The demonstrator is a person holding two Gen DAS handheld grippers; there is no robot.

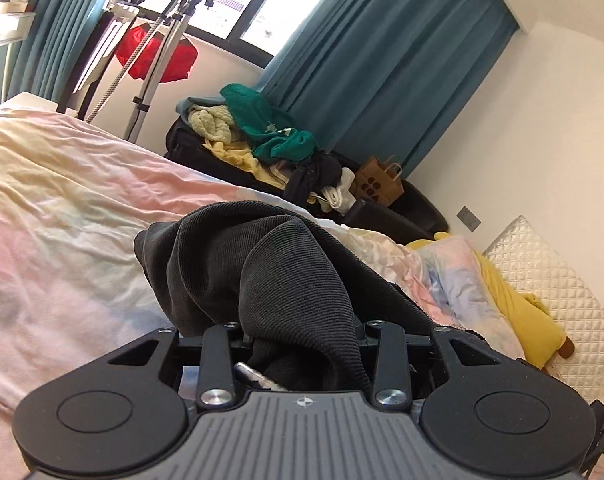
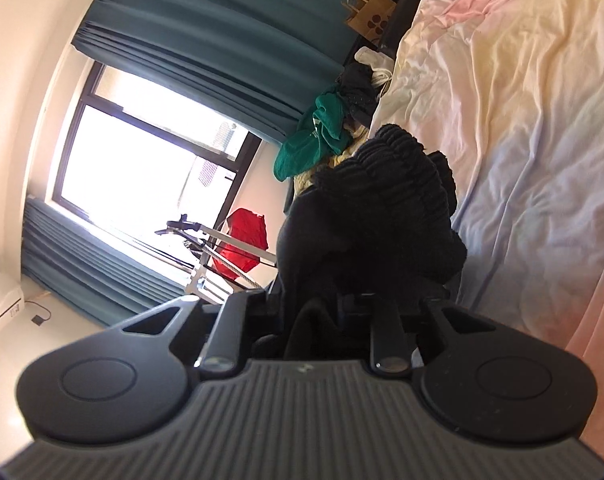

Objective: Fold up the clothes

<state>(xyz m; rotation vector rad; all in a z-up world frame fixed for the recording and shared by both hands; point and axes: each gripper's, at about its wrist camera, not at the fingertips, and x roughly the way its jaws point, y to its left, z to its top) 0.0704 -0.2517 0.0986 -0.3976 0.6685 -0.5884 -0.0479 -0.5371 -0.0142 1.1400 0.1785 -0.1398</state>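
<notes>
A dark grey ribbed garment (image 1: 269,272) is bunched over my left gripper (image 1: 302,344), which is shut on it; the cloth hides the fingertips. It hangs just above the pastel bedspread (image 1: 61,208). In the right wrist view the same dark garment (image 2: 382,208) is bunched in my right gripper (image 2: 322,320), which is shut on it, fingertips hidden. This view is rolled sideways, with the bedspread (image 2: 522,120) on the right.
A pile of clothes (image 1: 269,136) lies on a black sofa beside the bed, with a brown paper bag (image 1: 378,184). A garment steamer stand (image 1: 153,64) and a red cloth (image 1: 157,56) stand by the window. A yellow item (image 1: 518,308) and quilted headboard (image 1: 562,280) are at right.
</notes>
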